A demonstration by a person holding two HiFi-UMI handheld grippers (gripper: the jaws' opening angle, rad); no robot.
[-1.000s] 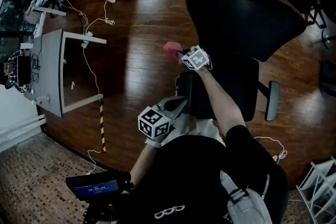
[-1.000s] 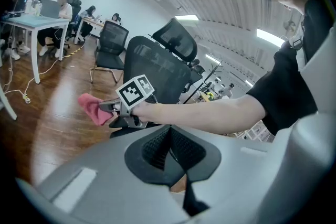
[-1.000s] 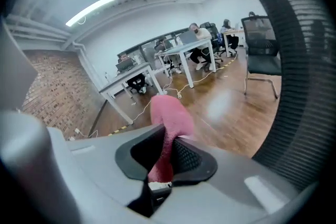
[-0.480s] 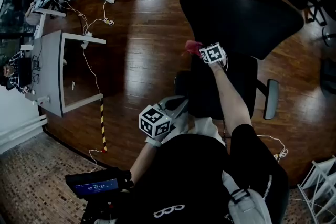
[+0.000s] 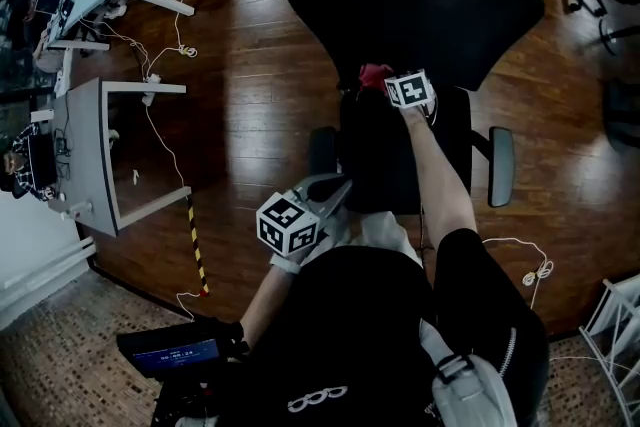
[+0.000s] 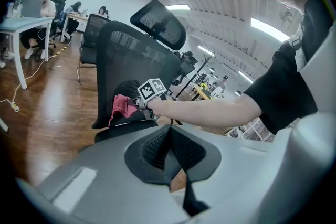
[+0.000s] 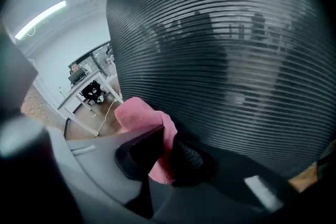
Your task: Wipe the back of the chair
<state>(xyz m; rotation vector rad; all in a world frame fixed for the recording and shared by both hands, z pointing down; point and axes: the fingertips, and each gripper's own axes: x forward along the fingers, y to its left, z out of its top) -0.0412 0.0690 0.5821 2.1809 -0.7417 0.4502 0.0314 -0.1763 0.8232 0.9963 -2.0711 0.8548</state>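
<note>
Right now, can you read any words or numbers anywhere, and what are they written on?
Nothing here can be read plainly.
Small dark handheld screen: a lit row of characters, too blurred to read.
White looped logo on the person's black shirt: no letters I can make out.
Two white cubes with black square marker patterns: patterns only, no words.
</note>
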